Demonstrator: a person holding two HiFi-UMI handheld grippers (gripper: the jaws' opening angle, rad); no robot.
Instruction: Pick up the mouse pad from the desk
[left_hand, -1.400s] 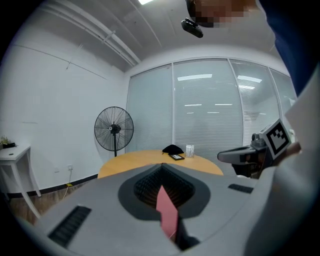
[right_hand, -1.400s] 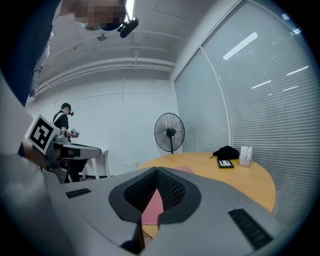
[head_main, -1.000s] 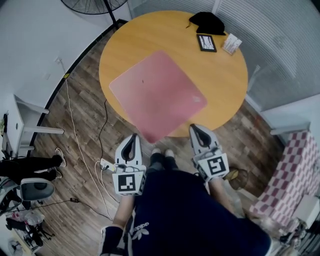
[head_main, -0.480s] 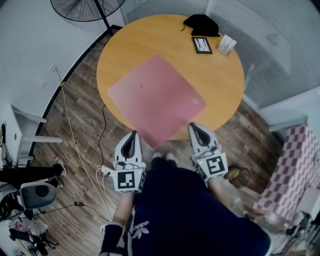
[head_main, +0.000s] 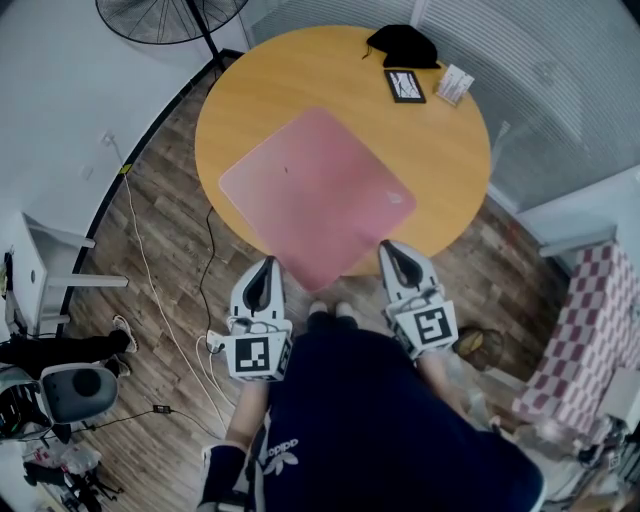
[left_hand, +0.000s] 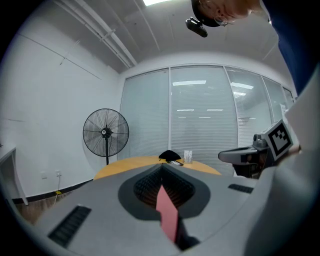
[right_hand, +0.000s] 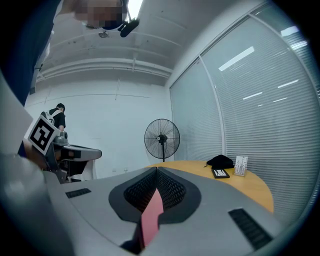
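A pink square mouse pad (head_main: 315, 190) lies flat on the round wooden table (head_main: 440, 150), its near corner overhanging the table's front edge. My left gripper (head_main: 266, 265) hovers just left of that corner and my right gripper (head_main: 389, 247) just right of it, both a small gap away from the pad. Both are shut. In the left gripper view (left_hand: 162, 170) and the right gripper view (right_hand: 156, 172) the jaws meet, with a thin pink strip along the seam. I cannot tell what that strip belongs to.
At the table's far side lie a black pouch (head_main: 402, 45), a black-framed tablet (head_main: 405, 86) and a small white card box (head_main: 456, 84). A standing fan (head_main: 165, 15) is beyond the table, cables (head_main: 150, 260) trail on the wooden floor at left, and a checked cloth (head_main: 585, 340) lies at right.
The head view has shifted slightly. The pad has kept its place on the table, and both grippers stay shut beside its near corner.
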